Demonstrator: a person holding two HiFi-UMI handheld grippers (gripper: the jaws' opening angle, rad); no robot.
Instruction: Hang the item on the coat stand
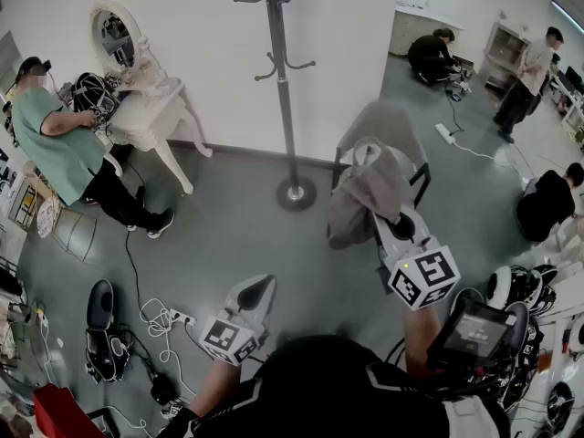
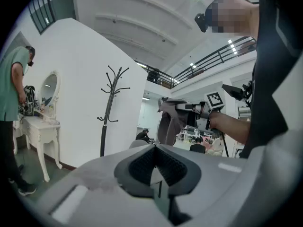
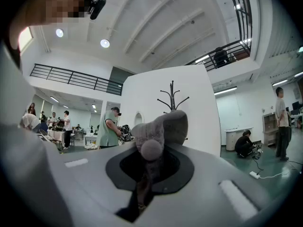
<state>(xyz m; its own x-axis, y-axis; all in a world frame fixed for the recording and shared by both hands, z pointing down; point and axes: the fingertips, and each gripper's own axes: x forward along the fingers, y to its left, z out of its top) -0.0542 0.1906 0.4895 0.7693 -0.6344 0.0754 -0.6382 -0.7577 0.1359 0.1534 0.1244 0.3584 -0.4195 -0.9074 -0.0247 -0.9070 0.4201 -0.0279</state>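
The right hand-held gripper [image 1: 391,222] has its jaws pressed nearly together on a fold of the grey garment [image 1: 360,199]. In the right gripper view the cloth bunches up over the pads and runs down into the slit between them. In the head view the garment hangs limp from the jaw tips, clear of the floor, with a grey chair [image 1: 388,121] at its 12 o'clock. The coat stand [image 1: 284,99] stands upright before the white wall at about 10 o'clock from the garment, apart from it, and its hooks are bare. The left hand-held gripper [image 2: 158,174] is at 8 o'clock from the right one. Its jaws meet along a thin seam with nothing between them, and it touches neither garment nor stand.
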